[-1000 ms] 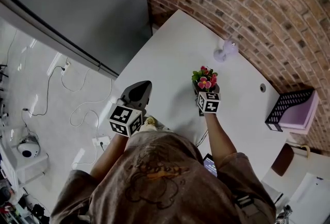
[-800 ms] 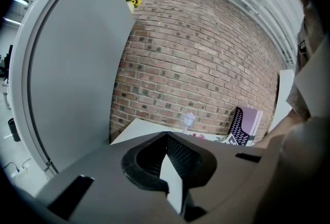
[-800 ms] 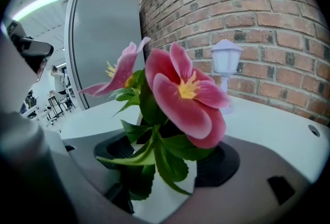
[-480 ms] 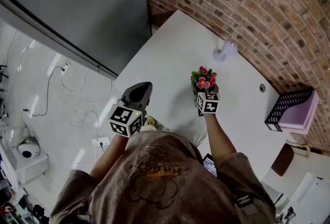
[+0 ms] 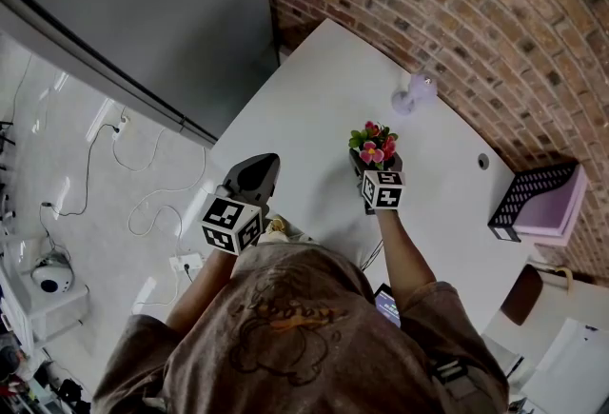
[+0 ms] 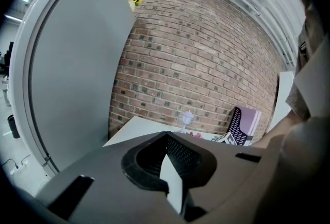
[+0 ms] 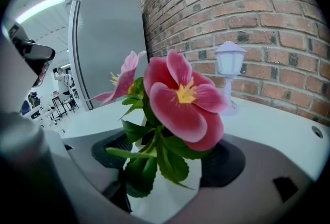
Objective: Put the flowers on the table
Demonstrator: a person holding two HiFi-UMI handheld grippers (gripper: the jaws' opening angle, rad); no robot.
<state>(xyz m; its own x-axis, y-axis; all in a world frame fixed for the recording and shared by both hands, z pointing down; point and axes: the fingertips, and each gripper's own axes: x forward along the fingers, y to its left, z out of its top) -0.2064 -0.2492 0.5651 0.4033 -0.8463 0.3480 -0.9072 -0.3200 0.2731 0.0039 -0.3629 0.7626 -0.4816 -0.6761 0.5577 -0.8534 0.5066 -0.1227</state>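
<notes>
- We judge the pink flowers in a small round white pot light and tippy — grip the pot, never the petals.
- Our right hand-held gripper has just been opening its jaws, with the pot between them — the left hand-held gripper is closed and empty.

The flowers are pink, yellow-centred, green-leaved; the table is white, the wall red-brown brick.

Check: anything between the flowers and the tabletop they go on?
Nothing visible does. The flowers stand between the right gripper's jaws, which have just been opening, over bare white table. The small lamp stands apart, nearer the brick wall.
</notes>
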